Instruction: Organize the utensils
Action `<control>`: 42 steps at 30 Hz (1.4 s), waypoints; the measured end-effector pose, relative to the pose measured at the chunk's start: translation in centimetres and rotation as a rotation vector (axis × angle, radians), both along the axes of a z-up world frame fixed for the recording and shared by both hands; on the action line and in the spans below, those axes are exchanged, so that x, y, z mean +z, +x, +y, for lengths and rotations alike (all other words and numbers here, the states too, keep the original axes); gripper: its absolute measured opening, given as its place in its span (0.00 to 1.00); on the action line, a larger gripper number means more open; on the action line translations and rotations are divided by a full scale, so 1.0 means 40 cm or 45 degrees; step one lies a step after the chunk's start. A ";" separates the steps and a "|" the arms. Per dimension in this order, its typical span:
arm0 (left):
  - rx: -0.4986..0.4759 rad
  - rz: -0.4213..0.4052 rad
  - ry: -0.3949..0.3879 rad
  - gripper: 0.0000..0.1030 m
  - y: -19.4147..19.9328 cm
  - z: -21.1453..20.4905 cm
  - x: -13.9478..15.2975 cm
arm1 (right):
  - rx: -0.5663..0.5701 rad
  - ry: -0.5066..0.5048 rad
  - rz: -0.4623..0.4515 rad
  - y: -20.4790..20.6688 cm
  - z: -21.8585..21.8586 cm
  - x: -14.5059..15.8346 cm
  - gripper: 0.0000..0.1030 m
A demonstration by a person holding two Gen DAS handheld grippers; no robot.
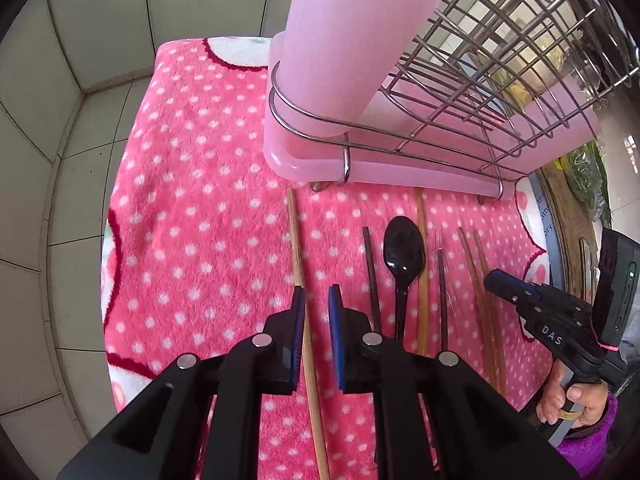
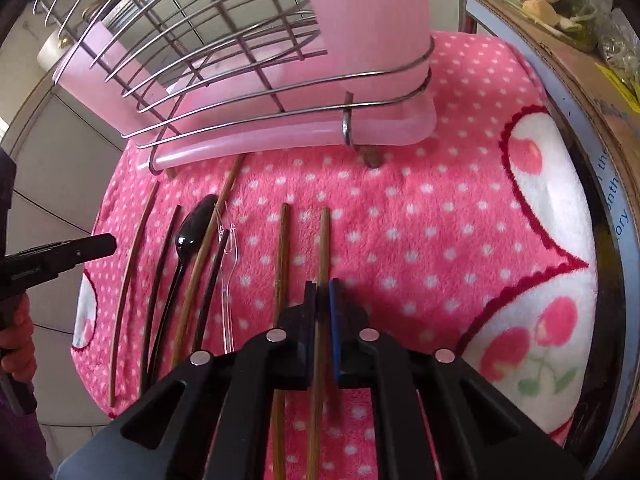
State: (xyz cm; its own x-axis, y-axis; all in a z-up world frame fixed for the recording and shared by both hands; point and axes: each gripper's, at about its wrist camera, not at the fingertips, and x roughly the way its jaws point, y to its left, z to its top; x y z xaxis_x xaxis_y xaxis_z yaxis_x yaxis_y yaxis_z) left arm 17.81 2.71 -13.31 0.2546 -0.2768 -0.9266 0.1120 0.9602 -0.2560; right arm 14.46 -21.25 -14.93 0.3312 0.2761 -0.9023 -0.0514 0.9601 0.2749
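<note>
Several chopsticks, a black spoon [image 1: 404, 252] [image 2: 191, 229] and a clear plastic fork [image 2: 228, 280] lie in a row on a pink dotted cloth [image 1: 200, 220] [image 2: 420, 208]. My left gripper [image 1: 316, 300] hovers over the leftmost pale chopstick [image 1: 297, 248]. Its jaws stand slightly apart, with the stick running between them and a gap showing on one side. My right gripper [image 2: 323, 294] is shut on the rightmost pale chopstick [image 2: 325, 240], beside another brown one [image 2: 282, 248]. Each gripper shows in the other's view: the right gripper [image 1: 494, 280] and the left gripper [image 2: 100, 245].
A wire dish rack [image 1: 480, 80] [image 2: 180, 40] on a pink tray stands behind the utensils, with a tall pink cylinder holder [image 1: 340, 40] [image 2: 372, 12] at its end. A cardboard box [image 2: 560, 52] borders the cloth's right side. Tiled wall [image 1: 80, 80] lies to the left.
</note>
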 end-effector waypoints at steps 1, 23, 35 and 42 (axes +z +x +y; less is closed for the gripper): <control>-0.010 0.015 0.012 0.11 0.012 -0.006 -0.004 | -0.013 0.020 0.003 -0.004 -0.014 0.003 0.05; -0.092 0.062 0.243 0.05 0.075 -0.071 -0.066 | -0.014 0.042 0.053 -0.012 -0.043 -0.009 0.06; -0.047 -0.320 -0.056 0.05 -0.099 0.014 0.156 | -0.098 0.165 -0.273 -0.143 -0.131 0.166 0.06; 0.095 -0.647 -0.130 0.05 -0.196 0.105 0.294 | -0.140 0.213 -0.544 -0.204 -0.159 0.303 0.06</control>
State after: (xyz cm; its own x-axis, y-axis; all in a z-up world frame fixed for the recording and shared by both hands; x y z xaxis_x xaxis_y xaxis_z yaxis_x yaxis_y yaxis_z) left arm 9.96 6.91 -1.55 0.6876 -0.3232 -0.6501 0.1784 0.9432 -0.2802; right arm 6.29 -27.60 -2.82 0.6986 0.3488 -0.6247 -0.0943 0.9104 0.4029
